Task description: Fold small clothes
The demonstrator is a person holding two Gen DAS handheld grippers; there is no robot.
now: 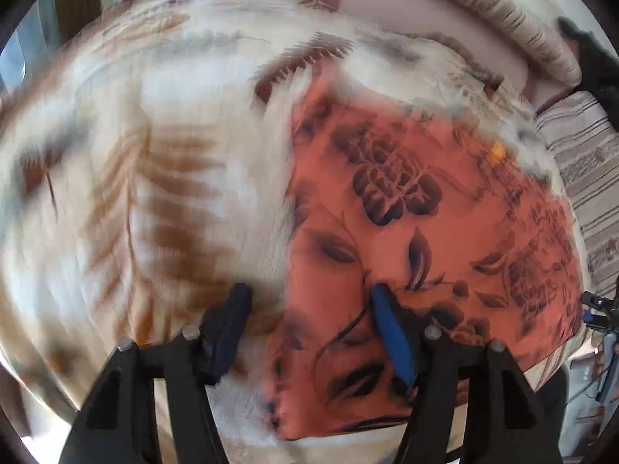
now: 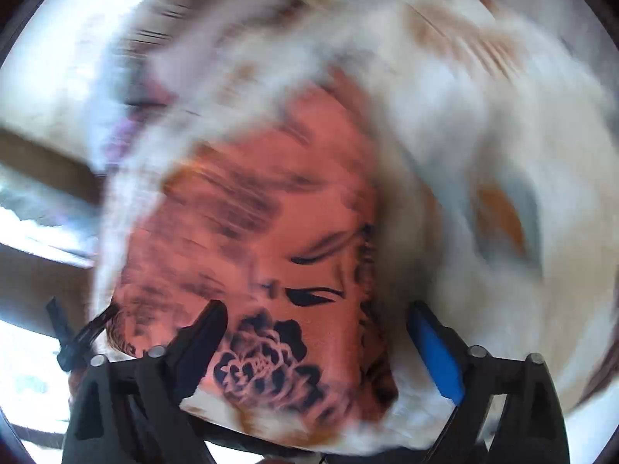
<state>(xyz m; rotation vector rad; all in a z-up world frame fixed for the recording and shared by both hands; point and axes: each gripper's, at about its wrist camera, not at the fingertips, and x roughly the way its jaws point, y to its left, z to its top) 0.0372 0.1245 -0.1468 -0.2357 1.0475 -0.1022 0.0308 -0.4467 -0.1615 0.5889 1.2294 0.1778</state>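
Open left gripper [image 1: 309, 297] above orange floral cloth [image 1: 425, 212]

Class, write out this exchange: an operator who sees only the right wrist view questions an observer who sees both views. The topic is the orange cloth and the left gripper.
Operator: I see the cloth below my right gripper, with the jaws open. Where is the left gripper?
Observer: The left gripper straddles one straight edge of the cloth, with one finger over the cloth and the other over the blanket.
Operator: Is it gripping anything?
Observer: No. Its jaws are open with nothing pinched between them.
Operator: What lies beyond the cloth?
Observer: A striped cushion lies along the far side.
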